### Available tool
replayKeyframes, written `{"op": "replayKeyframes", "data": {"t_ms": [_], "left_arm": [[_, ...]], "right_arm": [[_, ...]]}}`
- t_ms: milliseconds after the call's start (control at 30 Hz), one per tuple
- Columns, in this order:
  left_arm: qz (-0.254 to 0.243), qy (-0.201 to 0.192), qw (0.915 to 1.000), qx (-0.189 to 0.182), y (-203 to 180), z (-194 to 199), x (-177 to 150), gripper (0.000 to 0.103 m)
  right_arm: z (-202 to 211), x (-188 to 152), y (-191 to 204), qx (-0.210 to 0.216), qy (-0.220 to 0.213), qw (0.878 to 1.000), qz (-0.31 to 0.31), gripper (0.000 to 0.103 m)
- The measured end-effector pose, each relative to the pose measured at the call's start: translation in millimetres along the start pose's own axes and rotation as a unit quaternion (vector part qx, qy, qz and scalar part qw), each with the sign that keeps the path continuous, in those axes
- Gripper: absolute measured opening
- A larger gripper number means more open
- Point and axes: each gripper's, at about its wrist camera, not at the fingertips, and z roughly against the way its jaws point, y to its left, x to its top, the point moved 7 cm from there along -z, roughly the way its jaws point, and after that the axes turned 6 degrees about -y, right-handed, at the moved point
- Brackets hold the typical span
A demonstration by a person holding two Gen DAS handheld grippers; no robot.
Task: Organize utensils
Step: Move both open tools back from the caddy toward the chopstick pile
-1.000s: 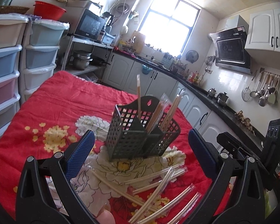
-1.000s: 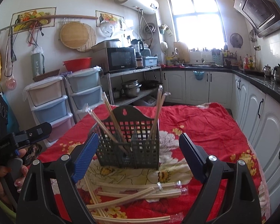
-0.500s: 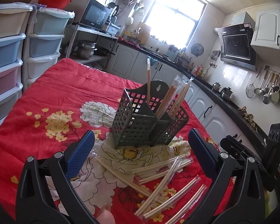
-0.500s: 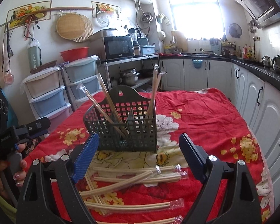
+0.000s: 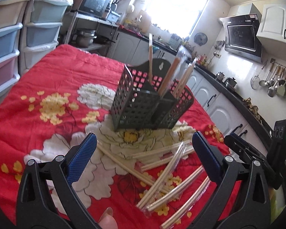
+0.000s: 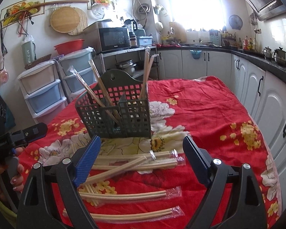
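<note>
A dark perforated utensil holder [image 5: 148, 103] [image 6: 116, 114] stands upright on the red flowered cloth, with several wrapped chopstick pairs leaning in its compartments. More wrapped chopstick pairs [image 5: 162, 164] [image 6: 135, 162] lie scattered on the cloth in front of it. My left gripper [image 5: 143, 152] hangs open just above the scattered pairs, nothing between its blue pads. In the right wrist view my right gripper [image 6: 142, 156] is also open and empty over the same pile. The left gripper's body and the hand that holds it [image 6: 7, 148] show at the far left of the right wrist view.
The table's red cloth [image 6: 209, 114] stretches back behind the holder. Stacked plastic drawers [image 5: 7, 38] stand to the left of the table, white kitchen cabinets [image 6: 267, 99] to the right. The right gripper's body [image 5: 257, 148] is at the right in the left wrist view.
Both grippers have sunk and tipped downward toward the table, so the loose chopsticks and the holder sit higher and larger in both views. Both stay open.
</note>
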Motion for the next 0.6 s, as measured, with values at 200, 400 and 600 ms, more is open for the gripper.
{"op": "replayKeyframes", "data": {"t_ms": [200,400,600], "left_arm": [[-0.006,0.025,0.9997,-0.006,-1.4,-5.0,-18.1,0.092],[-0.011,0.055,0.9984,-0.012,-2.1,-10.4,-38.7,0.092],[-0.006,0.083,0.9964,-0.019,-0.5,-13.8,-58.4,0.092]], "right_arm": [[-0.6,-10.8,-6.8,-0.007,0.014,1.000,-0.002,0.085],[-2.0,-20.4,-11.7,-0.010,0.027,1.000,-0.005,0.085],[-5.3,-29.7,-16.9,-0.014,0.042,0.999,-0.008,0.085]]}}
